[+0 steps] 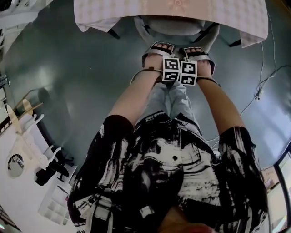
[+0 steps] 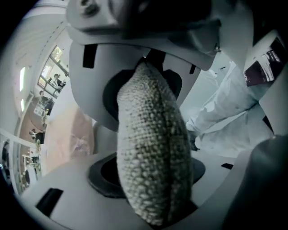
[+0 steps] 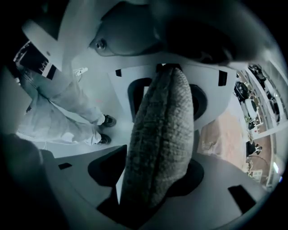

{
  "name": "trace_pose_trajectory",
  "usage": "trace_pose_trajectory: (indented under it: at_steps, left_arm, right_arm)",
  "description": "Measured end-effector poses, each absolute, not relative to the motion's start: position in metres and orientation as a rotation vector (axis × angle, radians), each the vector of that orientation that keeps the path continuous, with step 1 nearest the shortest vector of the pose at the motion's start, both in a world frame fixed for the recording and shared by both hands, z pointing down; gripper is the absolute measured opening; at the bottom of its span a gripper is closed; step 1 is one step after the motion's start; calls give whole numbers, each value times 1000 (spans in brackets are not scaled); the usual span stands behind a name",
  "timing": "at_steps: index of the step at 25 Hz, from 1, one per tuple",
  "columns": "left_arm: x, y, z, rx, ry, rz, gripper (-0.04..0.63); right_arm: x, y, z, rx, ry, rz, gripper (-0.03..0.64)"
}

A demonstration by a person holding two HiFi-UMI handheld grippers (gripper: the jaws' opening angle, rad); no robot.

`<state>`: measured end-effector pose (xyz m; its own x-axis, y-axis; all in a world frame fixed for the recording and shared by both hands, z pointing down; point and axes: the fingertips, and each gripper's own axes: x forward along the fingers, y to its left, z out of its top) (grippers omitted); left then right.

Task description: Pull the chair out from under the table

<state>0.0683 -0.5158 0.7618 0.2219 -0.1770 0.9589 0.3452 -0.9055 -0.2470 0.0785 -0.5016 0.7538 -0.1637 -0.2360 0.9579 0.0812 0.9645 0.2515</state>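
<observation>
While both arms reach steeply down in the head view, I see the left gripper [image 1: 158, 47] and the right gripper [image 1: 197, 51] planted close together on the near rim of the pale grey, round-backed chair [image 1: 175, 26]. Its seat sits tucked beneath the table [image 1: 218, 13], which is draped in a pink-and-white checked cloth. My operator's legs stand directly behind the chair. A thin white cable [image 1: 260, 88] trails over the dark floor, off to the right.

Through the left gripper view, the padded backrest edge [image 2: 152, 161], in coarse grey woven fabric, fills the gap and both pads are clenched onto it.

Through the right gripper view the same woven edge [image 3: 159, 134] is pinched between the jaws, so that one is grasping too.

My worry is the hold itself. It bites only soft padding, so a pull angled upward could let the fabric squirm out of the pads. With both grips near the middle, an uneven tug might swing the chair sideways. The hanging cloth could drag along if a chair part catches it, and the chair may back into the legs standing behind.
</observation>
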Motion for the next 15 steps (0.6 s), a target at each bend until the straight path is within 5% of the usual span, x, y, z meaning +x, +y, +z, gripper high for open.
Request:
trace_pose_trajectory:
  at_steps: [1, 3, 15]
  left_arm:
    - [70, -520, 762, -2066, -148, -1719, 228]
    - [70, -522, 764, -2009, -182, -1716, 133]
    - [67, -518, 762, -1985, -200, -1743, 95]
  right_arm:
    - [80, -505, 755, 129, -1709, -304, 211]
    - [80, -511, 755, 150, -1713, -339, 149]
    - [77, -506, 750, 135, -1751, -323, 84]
